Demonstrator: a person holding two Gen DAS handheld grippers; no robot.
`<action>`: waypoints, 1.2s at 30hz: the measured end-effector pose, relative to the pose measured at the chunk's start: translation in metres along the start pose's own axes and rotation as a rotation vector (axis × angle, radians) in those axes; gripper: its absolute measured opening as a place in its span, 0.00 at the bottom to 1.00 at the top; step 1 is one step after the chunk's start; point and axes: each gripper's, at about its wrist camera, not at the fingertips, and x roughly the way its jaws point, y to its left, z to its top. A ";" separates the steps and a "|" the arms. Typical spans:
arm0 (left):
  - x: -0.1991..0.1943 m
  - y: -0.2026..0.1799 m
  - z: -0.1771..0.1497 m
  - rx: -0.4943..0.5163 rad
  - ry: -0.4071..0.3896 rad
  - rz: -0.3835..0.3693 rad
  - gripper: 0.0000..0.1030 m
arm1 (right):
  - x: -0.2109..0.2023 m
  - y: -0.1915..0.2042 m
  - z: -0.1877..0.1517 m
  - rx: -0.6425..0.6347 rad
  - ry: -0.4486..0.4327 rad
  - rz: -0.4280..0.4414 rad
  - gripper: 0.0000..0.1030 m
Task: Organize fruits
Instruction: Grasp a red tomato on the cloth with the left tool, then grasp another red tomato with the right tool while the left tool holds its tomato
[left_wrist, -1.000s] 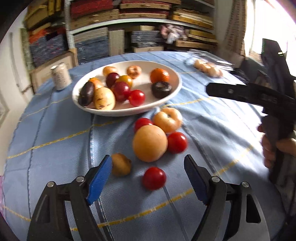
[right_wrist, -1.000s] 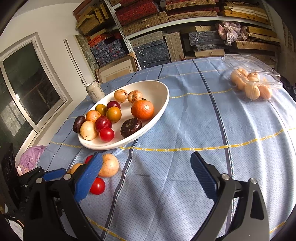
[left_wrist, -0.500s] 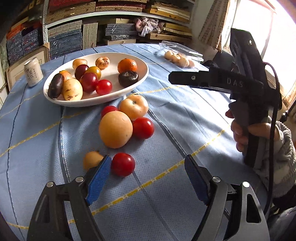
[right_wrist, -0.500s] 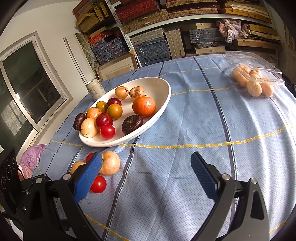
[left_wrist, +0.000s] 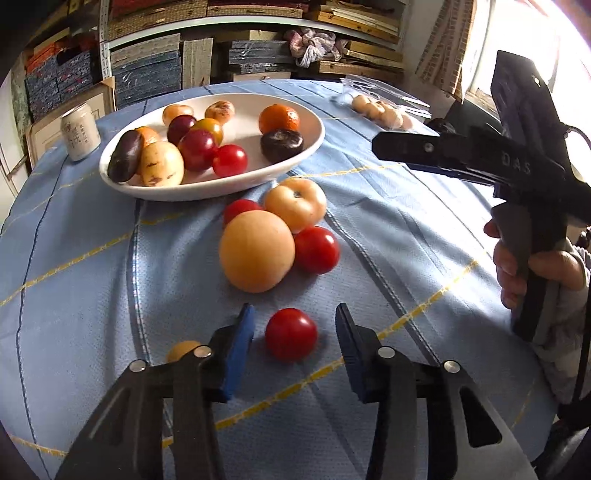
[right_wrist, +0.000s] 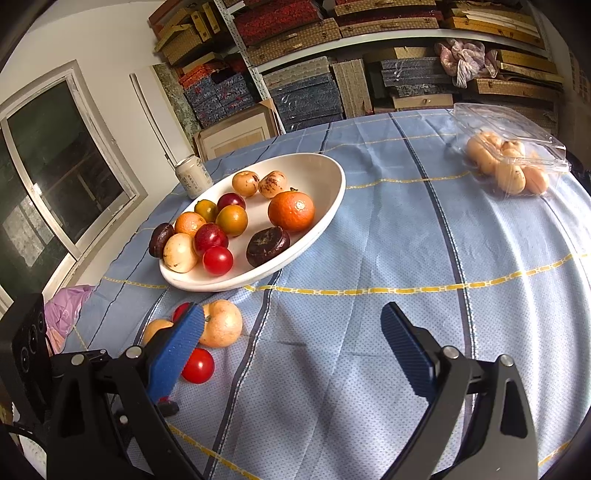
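left tongs (left_wrist: 293, 332) gape around a red tomato (left_wrist: 291, 334), untouched, lower centre; right tongs (right_wrist: 291, 349) wide, empty over bare table (right_wrist: 369, 240).

glossy bowl (left_wrist: 303, 155), matt woven tablecloth (left_wrist: 388, 229)

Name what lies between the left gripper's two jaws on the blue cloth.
In the left wrist view, one red tomato sits on the cloth between the open jaws of the left gripper, touching neither. Nothing else lies in that gap.
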 end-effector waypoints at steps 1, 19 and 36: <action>0.000 -0.001 -0.001 0.005 0.001 0.005 0.43 | 0.000 0.000 0.000 0.000 0.000 0.000 0.91; -0.050 0.048 0.010 -0.162 -0.179 0.135 0.25 | 0.006 0.029 -0.009 -0.165 0.054 0.011 0.91; -0.061 0.071 0.011 -0.320 -0.224 0.171 0.26 | 0.035 0.078 -0.039 -0.384 0.175 0.070 0.46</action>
